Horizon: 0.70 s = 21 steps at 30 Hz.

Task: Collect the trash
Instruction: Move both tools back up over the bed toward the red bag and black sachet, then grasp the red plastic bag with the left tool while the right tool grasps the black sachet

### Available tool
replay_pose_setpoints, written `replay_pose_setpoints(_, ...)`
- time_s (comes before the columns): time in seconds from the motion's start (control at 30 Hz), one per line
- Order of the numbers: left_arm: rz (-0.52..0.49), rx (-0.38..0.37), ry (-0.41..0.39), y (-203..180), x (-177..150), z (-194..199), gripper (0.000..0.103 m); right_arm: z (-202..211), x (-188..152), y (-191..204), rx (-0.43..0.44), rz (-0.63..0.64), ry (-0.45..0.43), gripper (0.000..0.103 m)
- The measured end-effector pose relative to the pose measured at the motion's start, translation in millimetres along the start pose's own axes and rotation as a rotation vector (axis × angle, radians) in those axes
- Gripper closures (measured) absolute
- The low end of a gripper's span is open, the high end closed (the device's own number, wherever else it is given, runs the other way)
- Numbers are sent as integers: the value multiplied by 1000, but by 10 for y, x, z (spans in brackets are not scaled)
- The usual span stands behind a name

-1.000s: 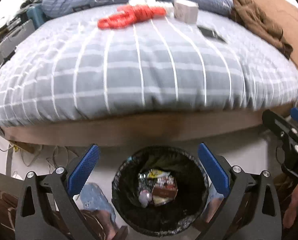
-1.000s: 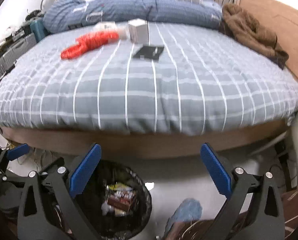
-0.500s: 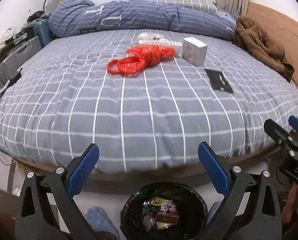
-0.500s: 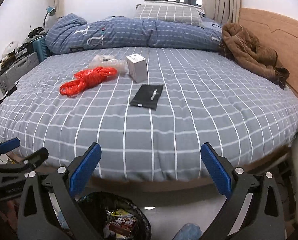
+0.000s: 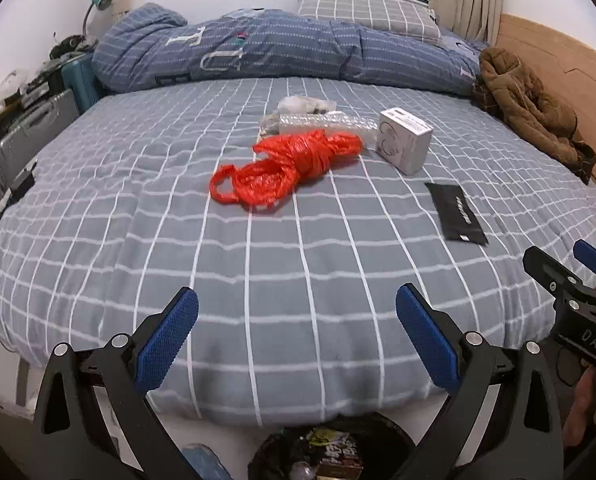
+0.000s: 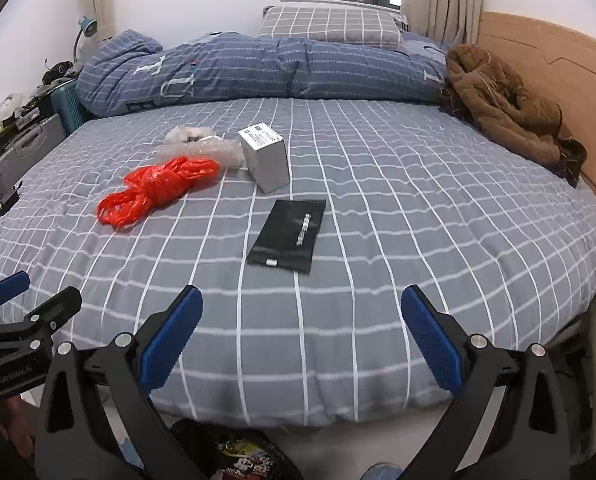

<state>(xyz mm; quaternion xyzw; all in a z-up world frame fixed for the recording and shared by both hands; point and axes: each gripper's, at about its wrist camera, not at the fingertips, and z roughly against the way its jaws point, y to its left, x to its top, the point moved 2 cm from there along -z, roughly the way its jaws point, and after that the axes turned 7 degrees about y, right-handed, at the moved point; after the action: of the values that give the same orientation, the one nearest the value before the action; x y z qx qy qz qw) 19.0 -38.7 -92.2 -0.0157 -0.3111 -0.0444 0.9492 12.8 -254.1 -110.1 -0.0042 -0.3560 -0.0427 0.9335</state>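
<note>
On the grey checked bed lie a red plastic bag (image 5: 290, 168) (image 6: 158, 190), clear crumpled wrap (image 5: 318, 120) (image 6: 202, 148), a small white box (image 5: 405, 145) (image 6: 267, 158) and a flat black packet (image 5: 456, 213) (image 6: 288, 236). A black-lined bin (image 5: 330, 452) (image 6: 238, 456) with trash stands on the floor below the bed's near edge. My left gripper (image 5: 296, 338) is open and empty at the bed's near edge, facing the red bag. My right gripper (image 6: 301, 338) is open and empty, facing the black packet.
A rolled blue duvet (image 6: 258, 68) and pillow (image 6: 330, 26) lie at the far side. A brown jacket (image 6: 506, 108) lies by the wooden headboard (image 6: 558, 80) at right. Cases and clutter (image 5: 26, 128) stand left of the bed.
Both grippers have risen and tilted up from the bin to the bed top. The bin has slid to the bottom edge of both views. Both stayed open.
</note>
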Motion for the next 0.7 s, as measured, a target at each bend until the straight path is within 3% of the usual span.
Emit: replay_pose_setpoints(0.7, -29, 16, 14, 110, 1069, -882, 6, -962, 532, 54, 6, -36, 143, 7)
